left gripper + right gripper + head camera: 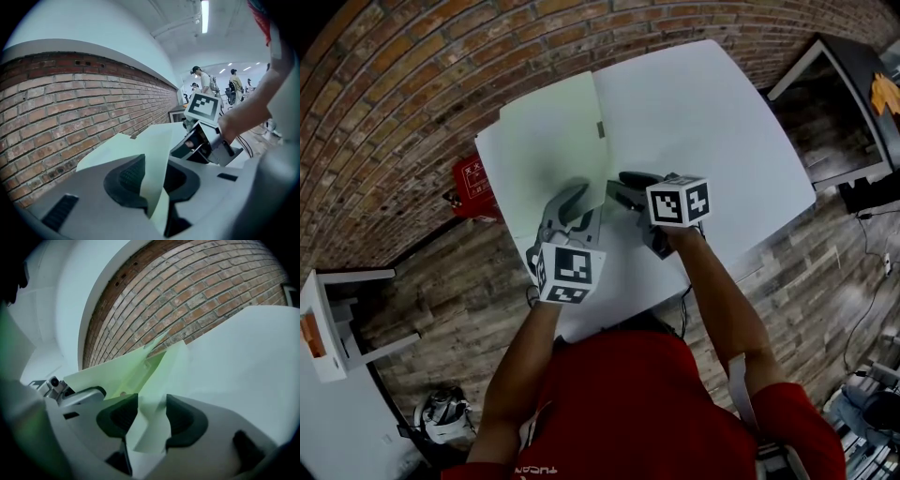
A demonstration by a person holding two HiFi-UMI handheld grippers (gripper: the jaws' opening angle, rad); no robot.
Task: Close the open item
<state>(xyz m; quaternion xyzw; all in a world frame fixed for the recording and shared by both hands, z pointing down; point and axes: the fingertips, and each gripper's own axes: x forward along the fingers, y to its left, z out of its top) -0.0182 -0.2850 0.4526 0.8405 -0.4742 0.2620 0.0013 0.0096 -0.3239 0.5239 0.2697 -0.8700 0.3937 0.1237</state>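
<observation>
A pale green paper folder (548,141) lies on the white table (712,122), its cover raised from the near edge. My left gripper (572,202) sits at that near edge. In the left gripper view its pads (126,176) are closed against a bent fold of the green cover (154,150), so the left gripper (157,176) is shut on it. My right gripper (623,187) is just to the right, close beside the left one. In the right gripper view its jaws (152,416) stand apart, with a green flap (150,427) hanging loosely between them.
A brick wall (412,84) runs behind the table. A red box (472,183) stands on the floor at the table's left corner. A dark framed stand (853,94) is at the right, a white shelf (323,319) at the left. People stand far off (204,79).
</observation>
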